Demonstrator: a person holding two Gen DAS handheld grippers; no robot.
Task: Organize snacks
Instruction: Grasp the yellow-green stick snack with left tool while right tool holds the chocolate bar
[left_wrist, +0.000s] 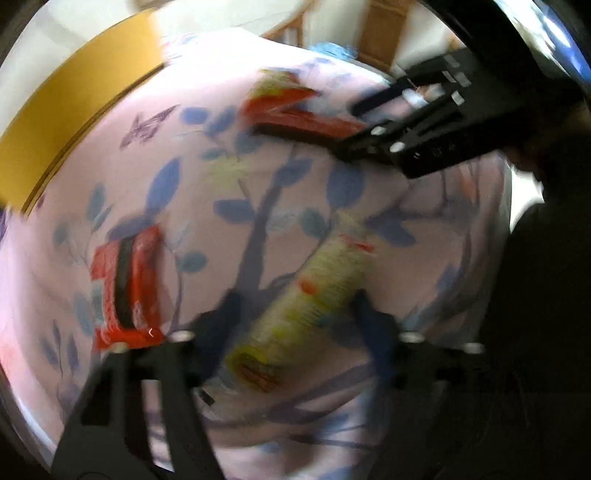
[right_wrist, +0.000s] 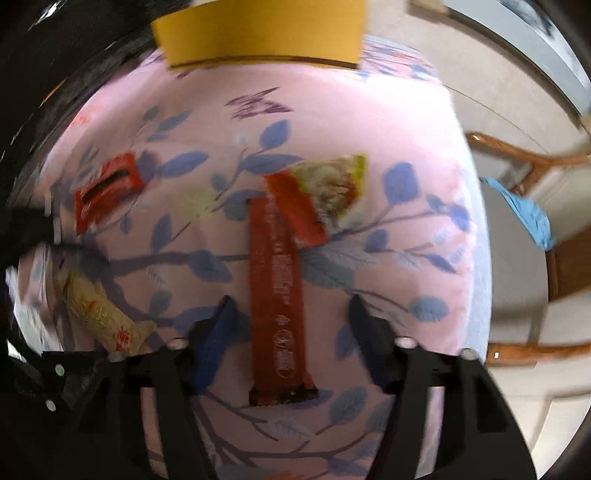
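While the left tongs (left_wrist: 291, 314) straddle the yellow-green snack pack (left_wrist: 314, 295) and the right tongs (right_wrist: 291, 317) stand apart over the long red wafer bar (right_wrist: 275, 295) on the floral-clothed bench (right_wrist: 369, 110), centre each wrapper before squeezing.

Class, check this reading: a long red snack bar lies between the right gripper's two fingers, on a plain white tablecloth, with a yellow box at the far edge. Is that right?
Not quite. The tablecloth is pink with blue leaves and branches, not plain white, as the right wrist view shows. The long red bar does lie between the right gripper's fingers, and the yellow box sits at the far edge.
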